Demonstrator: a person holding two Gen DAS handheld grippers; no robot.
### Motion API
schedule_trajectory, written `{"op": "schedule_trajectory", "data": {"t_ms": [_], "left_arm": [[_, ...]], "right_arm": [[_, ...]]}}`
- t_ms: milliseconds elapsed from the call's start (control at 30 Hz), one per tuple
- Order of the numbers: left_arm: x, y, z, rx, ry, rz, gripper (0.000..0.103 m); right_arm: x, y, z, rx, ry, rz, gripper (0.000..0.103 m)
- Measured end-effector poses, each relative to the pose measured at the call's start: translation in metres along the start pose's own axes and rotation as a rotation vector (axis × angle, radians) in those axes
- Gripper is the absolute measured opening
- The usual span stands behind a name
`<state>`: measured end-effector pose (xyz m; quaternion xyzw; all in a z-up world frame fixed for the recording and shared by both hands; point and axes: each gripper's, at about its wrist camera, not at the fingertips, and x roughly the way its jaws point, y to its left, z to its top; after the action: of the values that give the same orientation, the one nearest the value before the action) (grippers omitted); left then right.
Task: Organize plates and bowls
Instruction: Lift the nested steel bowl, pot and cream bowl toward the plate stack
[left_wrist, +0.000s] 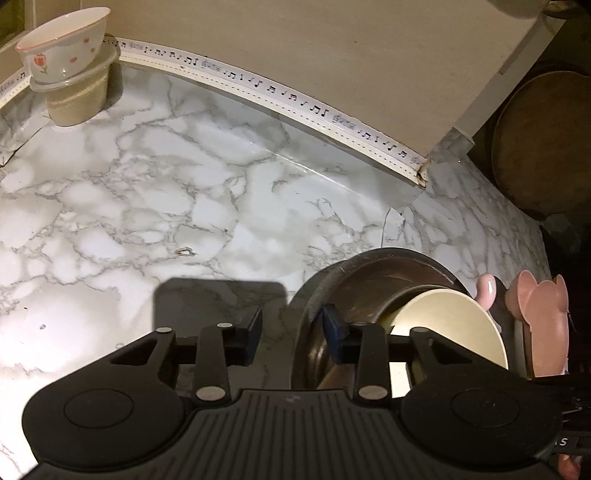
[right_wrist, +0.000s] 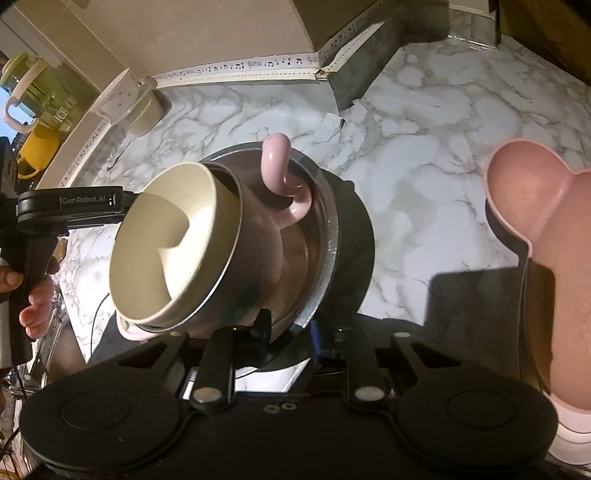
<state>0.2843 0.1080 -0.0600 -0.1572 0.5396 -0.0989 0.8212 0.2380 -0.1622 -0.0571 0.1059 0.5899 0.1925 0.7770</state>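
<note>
A steel bowl (left_wrist: 354, 273) stands tilted on edge above the marble counter (left_wrist: 147, 206); a pink handled bowl with a cream inside (left_wrist: 443, 321) nests in it. My left gripper (left_wrist: 291, 332) is open, its jaws on either side of the steel rim. In the right wrist view my right gripper (right_wrist: 290, 338) straddles the steel bowl's (right_wrist: 325, 240) lower rim; the jaws look closed on it. The pink bowl (right_wrist: 173, 247) and its handle (right_wrist: 284, 173) face that camera. A pink ear-shaped dish (right_wrist: 546, 229) stands at the right.
A tulip-patterned bowl (left_wrist: 66, 48) sits on a lidded beige container (left_wrist: 77, 99) in the far left corner. A round wooden board (left_wrist: 546, 140) leans at the right. Green and yellow cups (right_wrist: 33, 110) stand on a ledge. A wall with note-patterned tape (left_wrist: 277, 92) borders the counter.
</note>
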Motion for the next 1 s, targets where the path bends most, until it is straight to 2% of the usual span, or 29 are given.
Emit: {"op": "schedule_trajectory", "data": {"t_ms": [100, 167, 267, 633, 1000], "left_arm": [[0.001, 0.002, 0.0, -0.012, 0.012, -0.008, 0.033], [0.002, 0.003, -0.001, -0.028, 0.019, -0.022, 0.028], [0.001, 0.0, -0.002, -0.036, 0.022, -0.039, 0.016], [-0.009, -0.018, -0.015, -0.039, 0.005, 0.031, 0.015], [-0.019, -0.028, -0.015, -0.05, 0.008, 0.051, 0.015]], "right_arm": [[0.0, 0.0, 0.0, 0.004, 0.003, 0.001, 0.021], [-0.001, 0.001, -0.001, 0.004, 0.005, -0.004, 0.021], [-0.001, 0.002, 0.001, 0.014, 0.008, -0.011, 0.02], [-0.004, -0.002, 0.006, 0.015, 0.016, -0.071, 0.016], [-0.016, -0.005, 0.015, 0.012, 0.031, -0.067, 0.015]]}}
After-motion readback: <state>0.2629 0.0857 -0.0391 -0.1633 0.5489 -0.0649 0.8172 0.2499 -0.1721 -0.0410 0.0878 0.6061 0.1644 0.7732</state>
